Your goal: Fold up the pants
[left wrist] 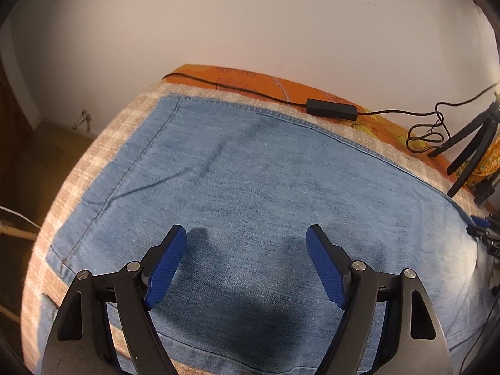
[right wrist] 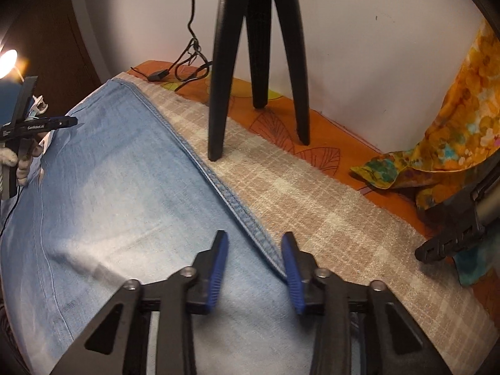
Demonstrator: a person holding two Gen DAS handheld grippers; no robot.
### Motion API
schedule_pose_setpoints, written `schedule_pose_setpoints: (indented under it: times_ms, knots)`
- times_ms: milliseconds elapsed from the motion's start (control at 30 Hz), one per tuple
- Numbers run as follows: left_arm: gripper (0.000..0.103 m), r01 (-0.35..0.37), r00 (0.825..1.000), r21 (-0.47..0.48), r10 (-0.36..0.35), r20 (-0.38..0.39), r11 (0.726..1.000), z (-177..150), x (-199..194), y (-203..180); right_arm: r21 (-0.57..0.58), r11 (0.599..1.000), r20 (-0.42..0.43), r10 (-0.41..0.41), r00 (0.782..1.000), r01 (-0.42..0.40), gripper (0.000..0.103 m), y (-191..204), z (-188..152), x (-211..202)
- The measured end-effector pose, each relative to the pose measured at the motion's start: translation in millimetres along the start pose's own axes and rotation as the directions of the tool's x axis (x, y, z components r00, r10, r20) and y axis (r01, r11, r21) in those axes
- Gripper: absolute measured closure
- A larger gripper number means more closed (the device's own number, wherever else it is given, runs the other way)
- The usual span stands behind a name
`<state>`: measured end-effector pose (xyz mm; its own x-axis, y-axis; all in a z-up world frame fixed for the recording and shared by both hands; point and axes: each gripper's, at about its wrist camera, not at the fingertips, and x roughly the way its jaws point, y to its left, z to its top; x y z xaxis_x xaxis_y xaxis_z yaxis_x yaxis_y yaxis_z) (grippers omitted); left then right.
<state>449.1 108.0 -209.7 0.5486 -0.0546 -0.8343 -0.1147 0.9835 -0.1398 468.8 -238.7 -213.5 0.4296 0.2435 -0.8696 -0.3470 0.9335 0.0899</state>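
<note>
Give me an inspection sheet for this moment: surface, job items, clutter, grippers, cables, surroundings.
Surface: beige plaid blanket over an orange leaf-print sheet.
Job's things: blue denim pants spread flat, stitched edge running diagonally.
Clutter: black tripod standing on blanket and sheet; floral cloth bunched at right.
Grippers: left gripper open above the denim; right gripper open, straddling the stitched edge.
Cables: black cable with inline box along the far side.
Surroundings: plain pale wall; lit lamp.
</note>
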Motion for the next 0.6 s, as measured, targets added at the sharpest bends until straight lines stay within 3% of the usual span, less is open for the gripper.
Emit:
schedule_pose_setpoints:
  times_ms: [100, 200, 400, 600]
  knots:
    - [0.024, 0.012, 1.000, -0.022, -0.013, -0.009, 1.000, 1, 4, 5, -0.006, 1.000, 0.009, -0.027, 1.000, 0.027, 0.089, 7, -3, -3]
    - [0.024, 0.030, 1.000, -0.059, -0.030, -0.006, 0.998, 4, 5, 10, -0.002, 0.999, 0.034, -0.045, 0.998, 0.045, 0.095, 12, -4, -11]
    - [0.024, 0.067, 0.998, -0.147, -0.067, 0.004, 0.987, 14, 1, 20, 0.021, 0.999, 0.121, -0.031, 0.992, 0.029, 0.099, 24, -6, -50]
    - [0.024, 0.079, 0.997, -0.189, -0.075, 0.031, 0.979, 32, -7, 23, -0.073, 0.997, 0.184, 0.011, 0.983, 0.002, 0.100, 71, -24, -97]
